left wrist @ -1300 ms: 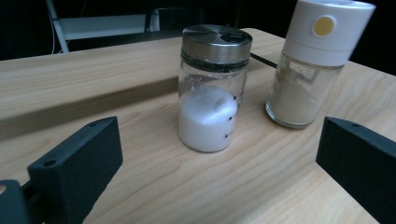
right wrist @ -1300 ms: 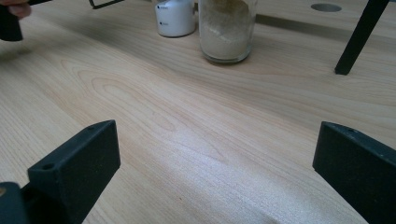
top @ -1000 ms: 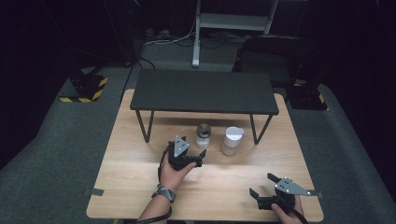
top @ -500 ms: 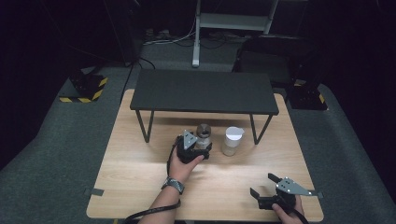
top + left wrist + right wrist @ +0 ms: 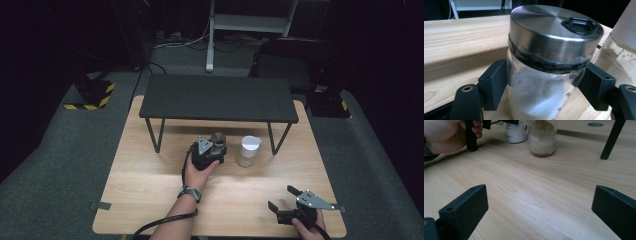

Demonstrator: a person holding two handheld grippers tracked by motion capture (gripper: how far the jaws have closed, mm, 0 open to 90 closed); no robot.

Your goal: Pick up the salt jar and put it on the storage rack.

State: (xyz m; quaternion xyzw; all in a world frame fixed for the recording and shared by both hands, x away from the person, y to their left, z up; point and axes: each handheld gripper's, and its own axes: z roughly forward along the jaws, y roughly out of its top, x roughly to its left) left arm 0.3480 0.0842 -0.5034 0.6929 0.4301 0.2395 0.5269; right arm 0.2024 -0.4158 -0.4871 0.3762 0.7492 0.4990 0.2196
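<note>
Steel-lidded jar (image 5: 549, 62) between left tool (image 5: 209, 152) jaws, touching, right tool (image 5: 290, 205) wide open, empty, wooden table (image 5: 150, 185), dark room

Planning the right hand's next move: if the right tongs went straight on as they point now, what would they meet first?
Probably the glass jar of beige powder: it stands ahead of the open right tongs, across bare table. Depth is uncertain.

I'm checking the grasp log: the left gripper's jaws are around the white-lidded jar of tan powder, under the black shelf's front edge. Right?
Not quite. The left gripper brackets the steel-lidded jar of white powder, as the left gripper view shows. The white-lidded jar stands beside it, untouched. The position at the black shelf front edge is right.
</note>
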